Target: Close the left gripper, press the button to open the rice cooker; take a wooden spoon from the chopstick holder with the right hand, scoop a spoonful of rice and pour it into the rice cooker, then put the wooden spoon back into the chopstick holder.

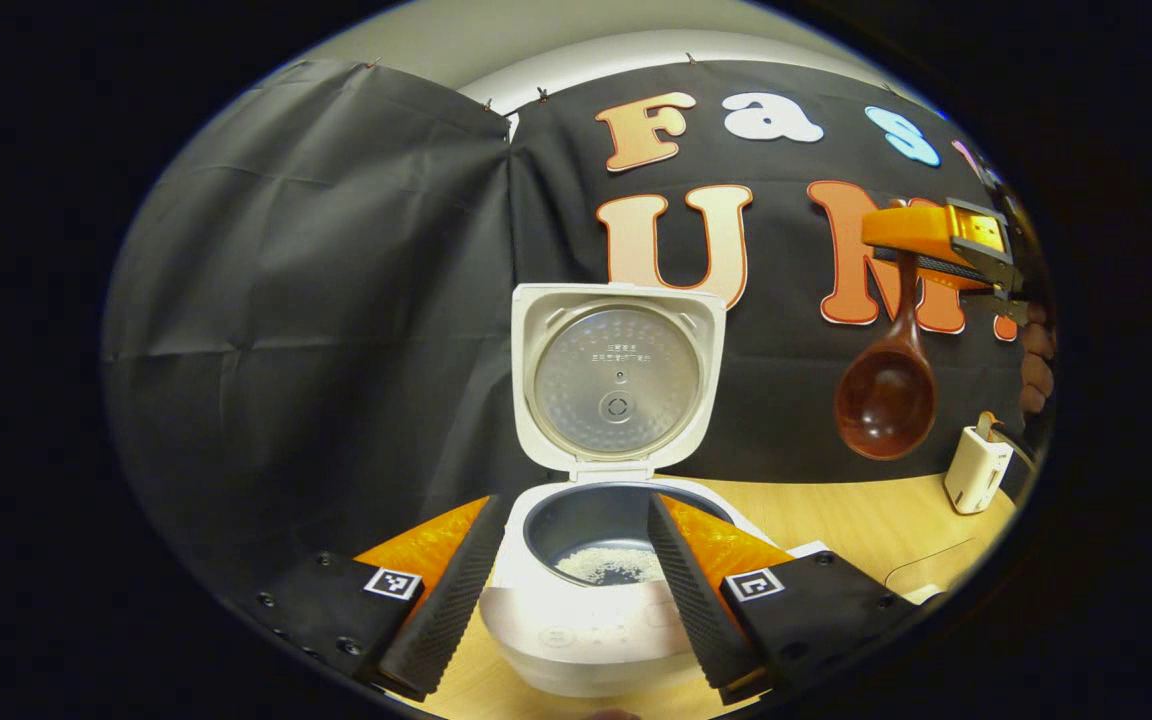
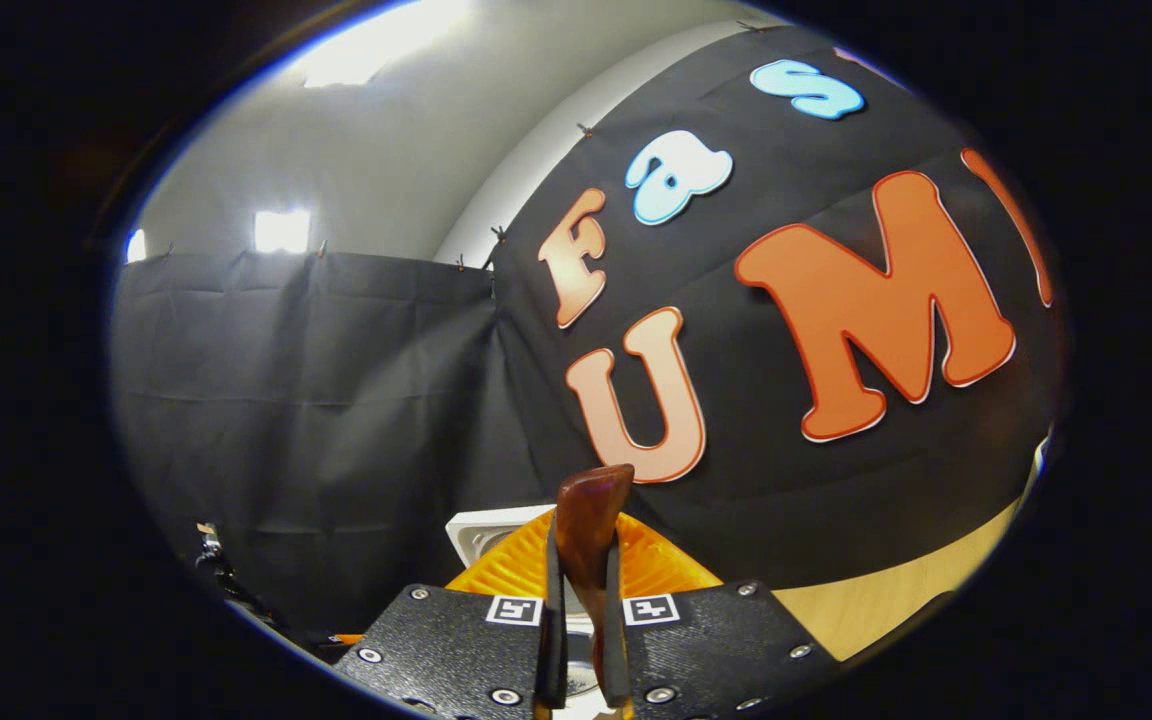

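We're seeing the rice cooker (image 1: 596,600) lid up, rice already inside, centre frame. Right gripper (image 1: 921,262) is clamping the wooden spoon (image 1: 886,400) upper right, seemingly empty; left gripper (image 1: 566,580) is spread. Returning spoon to chopstick holder (image 1: 976,468) remains.

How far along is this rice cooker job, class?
Done: the rice cooker lid stands open, with rice already in the pot. In hand: the right gripper is shut on the wooden spoon, held in the air with its bowl hanging empty. Left: return it to the chopstick holder.
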### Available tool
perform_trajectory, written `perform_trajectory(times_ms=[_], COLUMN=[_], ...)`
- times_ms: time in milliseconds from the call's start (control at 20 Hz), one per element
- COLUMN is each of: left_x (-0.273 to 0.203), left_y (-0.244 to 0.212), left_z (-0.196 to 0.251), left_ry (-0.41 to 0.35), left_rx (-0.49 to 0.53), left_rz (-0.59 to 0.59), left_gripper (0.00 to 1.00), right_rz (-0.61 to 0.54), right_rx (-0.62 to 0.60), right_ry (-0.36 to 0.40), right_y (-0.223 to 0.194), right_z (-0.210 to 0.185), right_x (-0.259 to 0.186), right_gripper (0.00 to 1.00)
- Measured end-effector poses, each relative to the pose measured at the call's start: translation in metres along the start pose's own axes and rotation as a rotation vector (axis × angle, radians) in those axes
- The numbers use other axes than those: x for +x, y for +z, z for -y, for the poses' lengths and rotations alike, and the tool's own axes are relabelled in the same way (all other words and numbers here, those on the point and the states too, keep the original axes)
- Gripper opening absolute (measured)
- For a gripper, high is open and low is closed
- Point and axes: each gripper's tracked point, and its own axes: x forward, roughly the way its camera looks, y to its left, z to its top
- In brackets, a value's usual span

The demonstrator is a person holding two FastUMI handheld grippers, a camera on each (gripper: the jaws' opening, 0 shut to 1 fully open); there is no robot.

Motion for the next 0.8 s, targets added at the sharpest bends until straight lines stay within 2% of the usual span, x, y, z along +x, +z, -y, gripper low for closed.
perform_trajectory(times_ms=[400, 800], left_x=[0.006, 0.012], left_y=[-0.005, -0.004], left_z=[0.037, 0.079], left_ry=[-0.012, -0.053], left_rx=[-0.023, -0.024], left_rz=[-0.016, -0.007], left_gripper=[0.95, 0.94], right_rz=[0.042, 0.011], right_rx=[-0.079, -0.054], right_ry=[-0.233, -0.442], right_y=[0.014, 0.009], right_z=[0.082, 0.162], right_x=[-0.069, -0.156], right_gripper=[0.15, 0.15])
